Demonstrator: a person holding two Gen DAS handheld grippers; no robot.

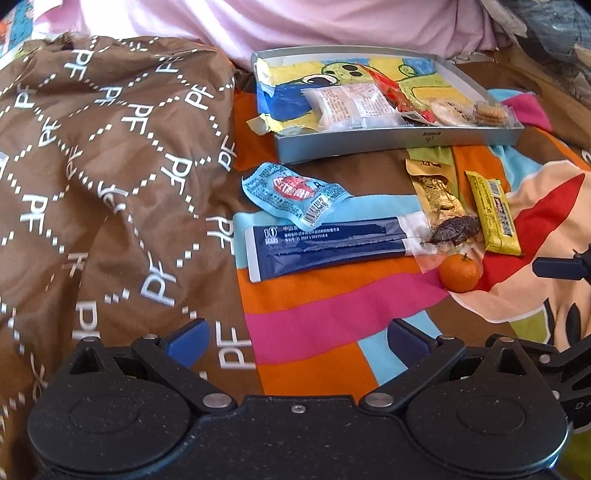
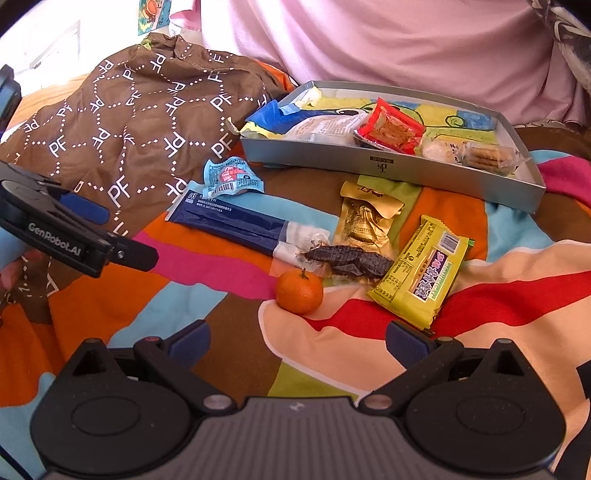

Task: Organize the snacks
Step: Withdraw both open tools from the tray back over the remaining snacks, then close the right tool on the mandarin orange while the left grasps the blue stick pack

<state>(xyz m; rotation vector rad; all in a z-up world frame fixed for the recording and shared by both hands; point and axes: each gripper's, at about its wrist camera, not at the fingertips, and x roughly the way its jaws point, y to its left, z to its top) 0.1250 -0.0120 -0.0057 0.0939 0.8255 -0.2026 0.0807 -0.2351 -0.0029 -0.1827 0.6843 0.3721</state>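
Note:
A silver tin tray at the back holds white, red and biscuit packets. In front of it, on the colourful bedsheet, lie a light-blue packet, a long navy pouch, a gold packet, a dark dried snack in clear wrap, a yellow bar and a mandarin. My left gripper is open, short of the navy pouch. My right gripper is open just before the mandarin.
A crumpled brown cloth printed with PF letters covers the left side. A pink pillow lies behind the tray. The left gripper's body shows at the left of the right wrist view.

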